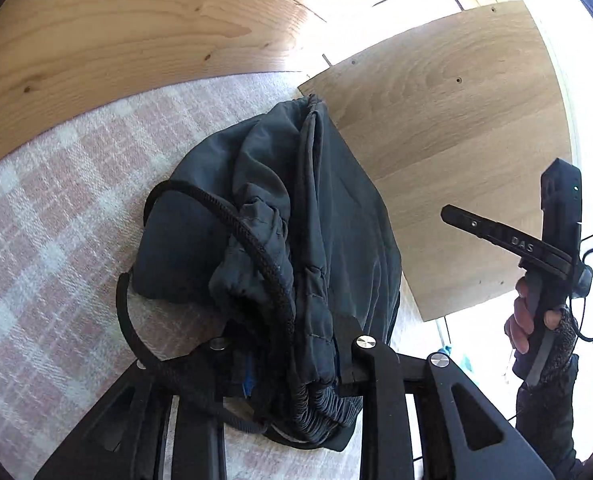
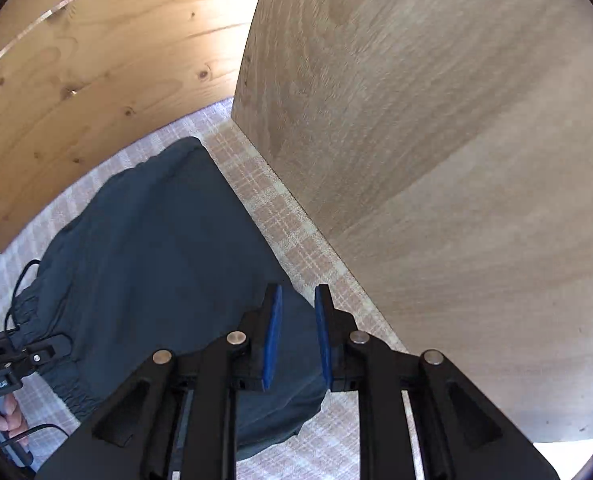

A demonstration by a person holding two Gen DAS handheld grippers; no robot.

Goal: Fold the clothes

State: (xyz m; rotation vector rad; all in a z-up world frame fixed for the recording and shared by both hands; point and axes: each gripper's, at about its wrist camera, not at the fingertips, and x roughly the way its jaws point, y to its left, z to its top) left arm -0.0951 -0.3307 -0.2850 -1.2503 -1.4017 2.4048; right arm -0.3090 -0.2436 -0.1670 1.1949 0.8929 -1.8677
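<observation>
1. The checked cloth (image 2: 280,208) covered the surface, hemmed by a pine board (image 2: 96,80) behind and an oak panel (image 2: 436,160) to the right.
2. The dark garment (image 2: 156,264) lay on that cloth in the corner between the two boards, one edge running close along the panel. It looked like drawstring trousers, flat in the right view but bunched and doubled at the waistband.
3. My left gripper (image 1: 292,352) was closed on the gathered waistband (image 1: 316,400), with the fabric rising ahead of it in a heap; its pads were mostly buried in the cloth.
4. My right gripper (image 2: 298,336) stood a little open, its blue pads (image 2: 273,336) with a narrow gap and nothing between them, hovering over the garment's near corner.
5. I judged a fold to be in hand, the left carrying the waist end. Whether that end was being lifted or laid down, I could not tell.
6. The left view alone showed the cord (image 1: 232,224) looped over the bunched cloth and the right tool held up clear. The right view alone showed the garment's flat spread.
</observation>
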